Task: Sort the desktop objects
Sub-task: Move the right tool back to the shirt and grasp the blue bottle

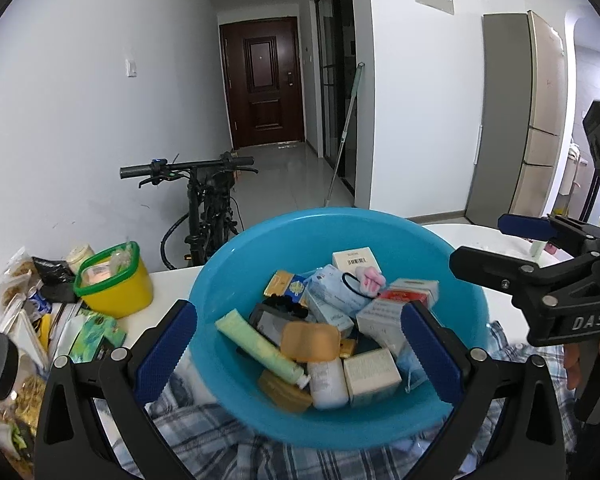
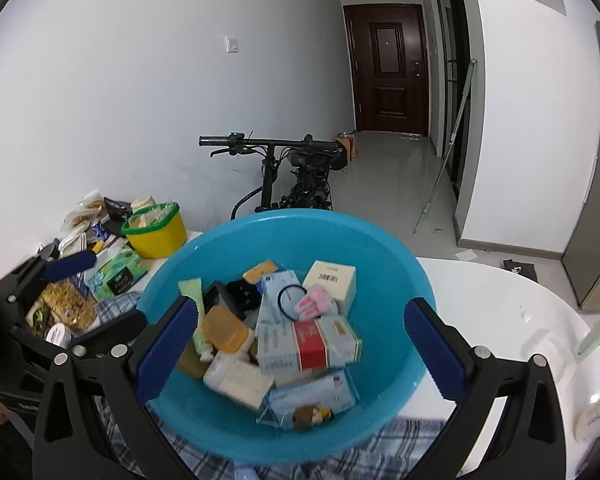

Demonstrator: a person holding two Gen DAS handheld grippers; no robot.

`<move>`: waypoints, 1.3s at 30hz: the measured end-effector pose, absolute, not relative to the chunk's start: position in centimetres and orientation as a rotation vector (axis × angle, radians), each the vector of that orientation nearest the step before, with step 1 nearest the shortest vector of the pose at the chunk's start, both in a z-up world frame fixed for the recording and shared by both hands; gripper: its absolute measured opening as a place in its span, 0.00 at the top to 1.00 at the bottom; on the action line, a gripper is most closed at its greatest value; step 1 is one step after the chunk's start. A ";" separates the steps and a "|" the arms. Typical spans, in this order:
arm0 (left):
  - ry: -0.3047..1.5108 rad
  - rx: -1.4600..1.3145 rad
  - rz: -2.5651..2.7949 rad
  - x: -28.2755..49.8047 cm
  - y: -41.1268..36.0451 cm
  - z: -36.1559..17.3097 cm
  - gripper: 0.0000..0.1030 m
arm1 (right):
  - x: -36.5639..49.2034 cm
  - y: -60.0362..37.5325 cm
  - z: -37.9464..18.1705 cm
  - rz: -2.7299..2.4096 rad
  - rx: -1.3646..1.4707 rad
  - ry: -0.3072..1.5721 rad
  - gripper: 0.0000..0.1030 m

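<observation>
Blue-padded fingers of the left gripper (image 1: 300, 352) fill the lower frame, spread wide and holding nothing, straddling the blue basin (image 1: 452, 280). Behind, a white wall, a hallway to a dark door (image 1: 262, 80) and a bicycle (image 1: 204, 200) at centre. The white tabletop (image 2: 500, 300) lies bare at right; a plaid cloth (image 1: 204, 432) covers its near edge under the basin. At left are a yellow tub (image 1: 120, 292) and snack packets (image 1: 16, 280). Boxes, a green tube (image 1: 256, 344) and a pink hair tie (image 1: 370, 280) fill the basin. The right gripper (image 2: 300, 352) is equally wide, empty, framing the basin.
</observation>
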State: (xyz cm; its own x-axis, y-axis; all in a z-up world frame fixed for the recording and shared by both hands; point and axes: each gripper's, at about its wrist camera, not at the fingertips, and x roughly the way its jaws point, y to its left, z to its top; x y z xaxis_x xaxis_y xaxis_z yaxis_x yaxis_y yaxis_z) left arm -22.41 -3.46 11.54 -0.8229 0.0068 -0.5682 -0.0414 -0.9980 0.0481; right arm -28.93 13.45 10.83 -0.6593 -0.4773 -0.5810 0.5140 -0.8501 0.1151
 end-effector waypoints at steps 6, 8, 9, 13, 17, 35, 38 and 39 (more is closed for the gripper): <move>0.071 -0.925 2.948 -18.6 -3.3 11.4 0.00 | -25.4 14.7 10.5 -2.445 0.835 0.084 0.00; 0.070 -0.916 2.938 -17.3 -2.9 11.3 0.00 | -24.2 15.3 10.3 -2.441 0.837 0.078 0.00; 0.069 -0.905 2.932 -16.4 -2.6 11.1 0.00 | -23.5 15.6 10.1 -2.436 0.840 0.074 0.00; 0.055 -0.853 2.902 -13.1 -1.8 10.5 0.00 | -21.0 16.4 8.7 -2.420 0.842 0.077 0.00; 0.047 -0.825 2.909 -10.3 -1.4 9.1 0.00 | -18.9 15.9 6.0 -2.368 0.859 0.148 0.00; -0.113 -1.040 2.831 -8.6 -5.1 0.2 0.00 | -19.6 12.8 -4.7 -2.145 1.099 0.257 0.30; -0.114 -1.041 2.812 -8.7 -4.9 -0.2 0.00 | -19.6 12.9 -4.7 -2.150 1.083 0.272 0.36; -0.113 -1.045 2.800 -8.8 -4.9 -0.4 0.00 | -19.7 13.0 -4.7 -2.144 1.086 0.262 0.41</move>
State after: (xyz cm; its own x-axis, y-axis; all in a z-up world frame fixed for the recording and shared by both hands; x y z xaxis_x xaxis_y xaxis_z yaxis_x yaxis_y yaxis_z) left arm -8.81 -4.86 -0.36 -0.7460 0.1666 -0.6448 -0.1140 -0.9859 -0.1228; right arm -19.74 13.01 -4.73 -0.3960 -0.5025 -0.7685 0.6727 -0.7285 0.1297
